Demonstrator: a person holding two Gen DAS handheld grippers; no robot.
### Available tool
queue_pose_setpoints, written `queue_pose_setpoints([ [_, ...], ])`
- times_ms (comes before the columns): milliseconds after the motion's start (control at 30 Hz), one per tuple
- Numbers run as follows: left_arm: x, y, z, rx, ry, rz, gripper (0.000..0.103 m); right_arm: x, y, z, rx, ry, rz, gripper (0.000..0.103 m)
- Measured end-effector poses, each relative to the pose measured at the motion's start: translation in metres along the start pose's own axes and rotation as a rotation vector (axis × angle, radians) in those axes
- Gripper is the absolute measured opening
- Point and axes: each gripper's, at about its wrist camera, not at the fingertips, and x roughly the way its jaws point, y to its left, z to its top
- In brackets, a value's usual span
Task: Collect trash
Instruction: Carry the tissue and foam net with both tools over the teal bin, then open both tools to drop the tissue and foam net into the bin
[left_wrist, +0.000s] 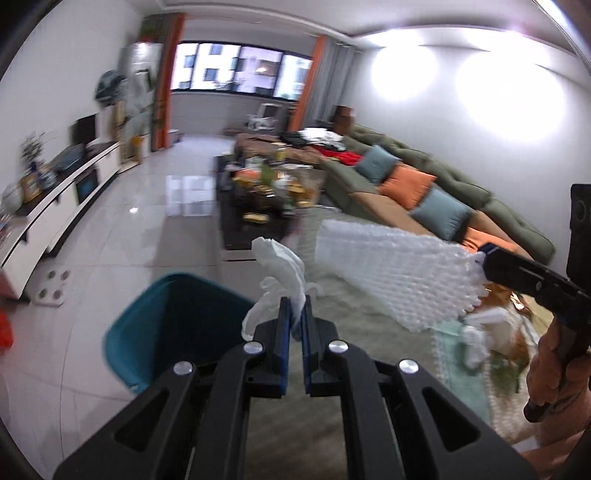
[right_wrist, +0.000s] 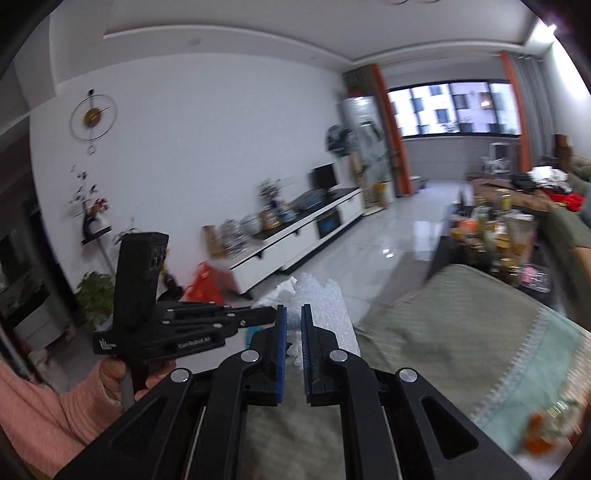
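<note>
L claw (left_wrist: 294, 306) is clamped tight on a crumpled white tissue (left_wrist: 279, 263), which sticks up out of the blue pads, held in the air above and just right of the teal plastic bin (left_wrist: 147, 325) on the floor. R claw (right_wrist: 291, 314) is pinched shut on one edge of a sheet of white bubble wrap (left_wrist: 391, 280); sheet juts out sideways, flat-ish, just beside the tissue w/o clearly touching it. Below both: a grey-green cloth-covered surface (left_wrist: 369, 325) w/ more litter, white and orange scraps (left_wrist: 491, 328), near its right edge. Further off, a dark coffee table (left_wrist: 255, 206) crowded w/ bottles and snacks, a green sofa (left_wrist: 461, 184) w/ orange and blue cushions along the right wall. In the R wrist view a hand (right_wrist: 122, 380) in a pink sleeve (right_wrist: 40, 413) grips the L tool's handle.
</note>
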Motion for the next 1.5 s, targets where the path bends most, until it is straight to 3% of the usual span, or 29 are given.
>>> queue_pose_setpoints([
  [233, 0.016, 0.067, -0.005, -0.094, 0.048, 0.09, 0.007, 0.077, 0.008, 0.012, 0.015, 0.094, 0.093, 0.008],
  [367, 0.032, 0.09, -0.008, -0.126, 0.083, 0.111, 0.008, 0.113, 0.006, 0.011, 0.042, 0.146, 0.1, 0.008],
  [633, 0.066, 0.107, -0.029, -0.174, 0.155, 0.134, 0.008, 0.173, -0.012, 0.0, 0.131, 0.263, 0.098, 0.008],
  [833, 0.088, 0.115, -0.037, -0.2, 0.198, 0.142, 0.008, 0.201, -0.017, -0.007, 0.154, 0.329, 0.048, 0.008],
  [1133, 0.101, 0.12, -0.038, -0.228, 0.198, 0.157, 0.031, 0.213, -0.031, -0.019, 0.206, 0.371, 0.002, 0.022],
  [1200, 0.098, 0.12, -0.037, -0.239, 0.186, 0.159, 0.036, 0.208, -0.034, -0.018, 0.217, 0.358, 0.0, 0.028],
  [1433, 0.066, 0.102, -0.028, -0.196, 0.106, 0.188, 0.042, 0.174, -0.038, -0.009, 0.227, 0.283, 0.008, 0.029],
  [1500, 0.051, 0.087, -0.023, -0.16, 0.064, 0.167, 0.048, 0.155, -0.033, -0.006, 0.212, 0.247, 0.005, 0.031],
])
